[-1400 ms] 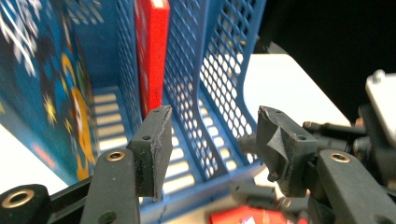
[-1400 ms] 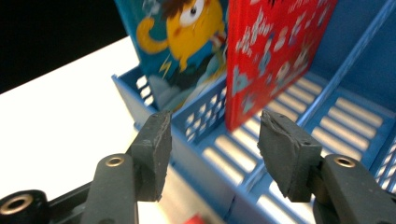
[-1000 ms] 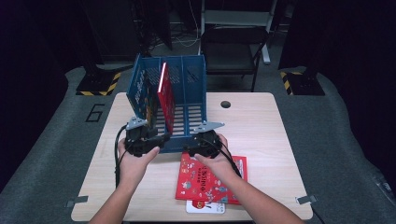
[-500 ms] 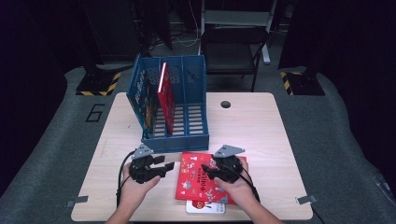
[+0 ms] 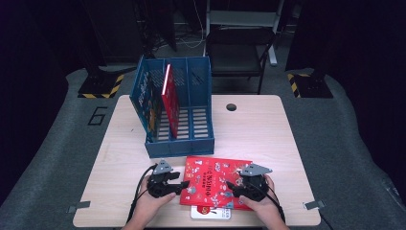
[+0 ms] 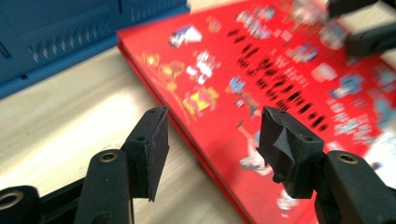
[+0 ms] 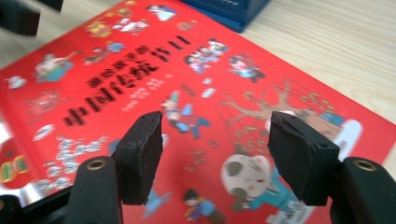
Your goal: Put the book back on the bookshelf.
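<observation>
A red picture book lies flat on the table's front part, on top of a white-edged book. My left gripper is at its left edge, pointing right. Its jaws stand open and have just been opening, and the book's edge runs below the gap between them, untouched. My right gripper is over the book's right part, pointing left. It is open too, its jaws just widened, and the cover lies below them.
A blue file rack stands behind the book, with a red book upright in it and a colourful one against its left wall. The wooden table has a cable hole. A chair stands beyond.
Both hands have drawn back from the rack toward the front edge and come down to the red book, the right one also shifting to the right.
</observation>
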Demonstrator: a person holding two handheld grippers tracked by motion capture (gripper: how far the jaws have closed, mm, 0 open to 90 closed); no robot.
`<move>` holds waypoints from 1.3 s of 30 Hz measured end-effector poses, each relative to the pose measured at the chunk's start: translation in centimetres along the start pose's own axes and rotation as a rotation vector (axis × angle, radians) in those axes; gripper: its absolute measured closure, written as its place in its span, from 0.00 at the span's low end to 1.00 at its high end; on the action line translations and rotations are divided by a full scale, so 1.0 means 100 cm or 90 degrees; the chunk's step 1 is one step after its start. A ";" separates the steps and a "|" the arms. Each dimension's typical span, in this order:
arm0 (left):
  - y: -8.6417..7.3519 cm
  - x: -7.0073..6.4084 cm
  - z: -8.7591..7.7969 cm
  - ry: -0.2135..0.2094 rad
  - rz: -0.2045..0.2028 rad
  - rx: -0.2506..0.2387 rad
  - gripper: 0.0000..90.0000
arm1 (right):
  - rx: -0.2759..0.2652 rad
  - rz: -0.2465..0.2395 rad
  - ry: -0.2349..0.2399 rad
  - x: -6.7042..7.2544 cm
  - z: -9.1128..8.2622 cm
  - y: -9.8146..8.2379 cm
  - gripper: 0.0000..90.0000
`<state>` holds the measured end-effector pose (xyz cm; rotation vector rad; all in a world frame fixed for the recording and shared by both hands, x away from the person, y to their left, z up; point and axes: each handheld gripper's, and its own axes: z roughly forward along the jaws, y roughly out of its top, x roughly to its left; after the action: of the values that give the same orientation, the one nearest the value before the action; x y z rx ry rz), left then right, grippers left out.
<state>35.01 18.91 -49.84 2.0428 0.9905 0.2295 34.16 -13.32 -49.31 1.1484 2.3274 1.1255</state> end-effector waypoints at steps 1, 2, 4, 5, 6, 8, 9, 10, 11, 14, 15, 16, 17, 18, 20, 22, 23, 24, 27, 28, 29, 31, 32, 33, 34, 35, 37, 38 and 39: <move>0.000 0.000 0.002 0.004 0.006 0.005 0.47 | -0.008 0.006 0.001 -0.002 0.001 -0.001 0.37; 0.001 0.000 0.004 0.006 0.012 0.015 0.46 | -0.010 0.012 -0.001 -0.002 0.002 -0.003 0.37; 0.002 0.001 0.008 0.001 0.021 0.017 0.46 | -0.001 -0.006 -0.007 -0.003 0.003 -0.007 0.37; 0.002 0.000 0.009 0.013 0.032 0.017 0.46 | -0.003 -0.018 -0.013 -0.002 0.005 -0.009 0.37; 0.002 -0.001 0.010 0.021 0.042 0.013 0.46 | -0.007 -0.028 -0.016 0.000 0.005 -0.010 0.37; 0.003 -0.002 0.013 0.028 0.070 0.008 0.45 | -0.007 -0.042 -0.021 0.000 0.005 -0.011 0.37; 0.003 -0.004 0.014 0.030 0.072 0.006 0.45 | -0.013 -0.047 -0.023 0.001 0.005 -0.012 0.36; 0.004 -0.005 0.016 0.025 0.073 0.001 0.44 | -0.013 -0.047 -0.027 0.001 0.005 -0.013 0.35; 0.004 -0.007 0.017 0.021 0.085 0.005 0.43 | -0.016 -0.047 -0.029 0.000 0.005 -0.013 0.34; 0.004 -0.013 0.021 0.028 0.111 -0.004 0.38 | -0.007 -0.031 -0.037 -0.001 0.001 -0.015 0.36; 0.004 -0.013 0.020 0.021 0.112 0.005 0.37 | -0.003 -0.030 -0.036 -0.002 -0.001 -0.015 0.36; 0.004 -0.014 0.022 0.024 0.104 -0.003 0.36 | -0.001 -0.028 -0.040 -0.002 -0.002 -0.016 0.35; 0.003 -0.012 0.022 0.022 0.092 -0.001 0.34 | -0.001 -0.025 -0.043 -0.001 -0.002 -0.016 0.35; 0.002 -0.010 0.024 0.018 0.067 -0.005 0.32 | 0.000 -0.029 -0.044 -0.001 -0.003 -0.017 0.33; 0.000 -0.007 0.027 -0.001 0.012 0.006 0.24 | 0.001 -0.018 -0.053 0.000 -0.002 -0.017 0.31; 0.001 -0.006 0.028 -0.024 0.001 0.027 0.19 | 0.008 -0.017 -0.052 0.001 -0.003 -0.018 0.25; 0.001 -0.007 0.028 -0.024 0.006 0.031 0.18 | 0.010 -0.019 -0.053 0.000 -0.004 -0.018 0.24; 0.002 -0.008 0.028 -0.023 0.004 0.034 0.18 | 0.011 -0.016 -0.055 0.001 -0.004 -0.019 0.23; 0.002 -0.007 0.028 -0.030 -0.003 0.046 0.17 | 0.018 -0.011 -0.054 0.001 -0.006 -0.020 0.22; 0.002 -0.006 0.028 -0.030 -0.002 0.046 0.17 | 0.024 -0.012 -0.062 0.001 -0.007 -0.020 0.22; 0.002 -0.006 0.028 -0.030 -0.001 0.046 0.17 | 0.028 -0.007 -0.062 0.002 -0.009 -0.020 0.23; 0.002 -0.008 0.027 -0.026 0.001 0.040 0.18 | 0.031 -0.001 -0.068 0.001 -0.013 -0.022 0.27; 0.001 -0.008 0.026 -0.030 0.001 0.041 0.19 | 0.039 -0.004 -0.069 0.000 -0.016 -0.023 0.28; -0.001 -0.008 0.025 -0.031 -0.003 0.034 0.20 | 0.033 0.011 -0.074 -0.001 -0.018 -0.025 0.30; -0.002 -0.008 0.024 -0.033 -0.004 0.034 0.21 | 0.036 0.020 -0.070 -0.002 -0.022 -0.027 0.30; -0.003 -0.007 0.022 -0.036 -0.007 0.034 0.22 | 0.035 0.027 -0.071 -0.003 -0.024 -0.029 0.30; -0.004 -0.007 0.020 -0.043 -0.016 0.036 0.26 | 0.045 0.054 -0.053 -0.006 -0.026 -0.033 0.29; -0.005 -0.007 0.019 -0.042 -0.020 0.034 0.28 | 0.048 0.071 -0.040 -0.009 -0.027 -0.034 0.28; -0.006 -0.007 0.018 -0.043 -0.021 0.037 0.28 | 0.051 0.084 -0.030 -0.011 -0.026 -0.035 0.28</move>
<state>35.04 17.51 -51.31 2.0706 0.9992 0.1150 31.48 -16.79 -50.34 1.3613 2.3087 1.0440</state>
